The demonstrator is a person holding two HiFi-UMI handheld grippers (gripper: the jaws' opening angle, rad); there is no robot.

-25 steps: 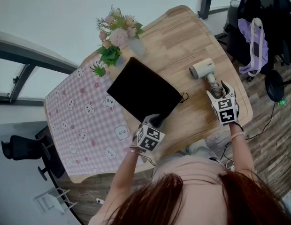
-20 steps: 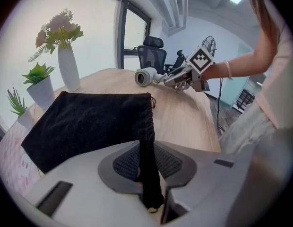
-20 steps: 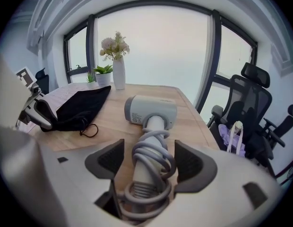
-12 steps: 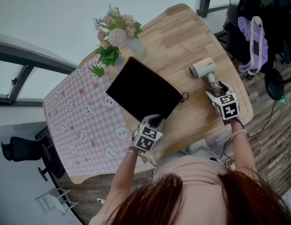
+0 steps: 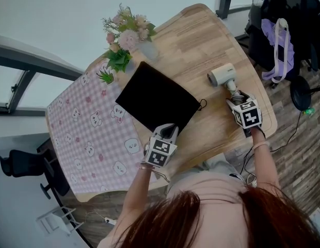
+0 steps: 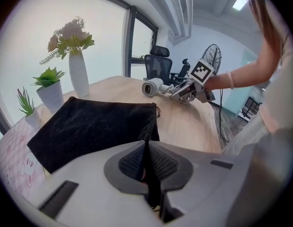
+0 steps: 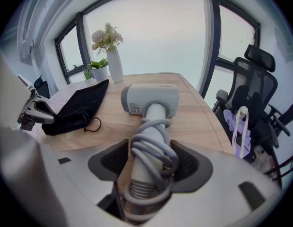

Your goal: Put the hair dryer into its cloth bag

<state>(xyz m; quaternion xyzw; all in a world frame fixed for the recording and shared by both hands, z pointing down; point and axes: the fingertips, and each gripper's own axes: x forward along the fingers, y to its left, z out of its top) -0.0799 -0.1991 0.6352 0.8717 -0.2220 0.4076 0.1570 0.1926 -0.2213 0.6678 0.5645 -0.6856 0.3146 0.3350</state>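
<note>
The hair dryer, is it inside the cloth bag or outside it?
Outside. The hair dryer lies on the bare wooden table, apart from the flat black cloth bag.

The person had reddish-brown hair and wore a pale pink top that left both forearms bare. A thin bracelet circled the right wrist, and another slim band the left.

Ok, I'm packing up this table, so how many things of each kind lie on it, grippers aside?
hair dryer: 1
black cloth bag: 1
vase of flowers: 1
small potted plants: 2
pink checked cloth: 1
Total: 6
</note>
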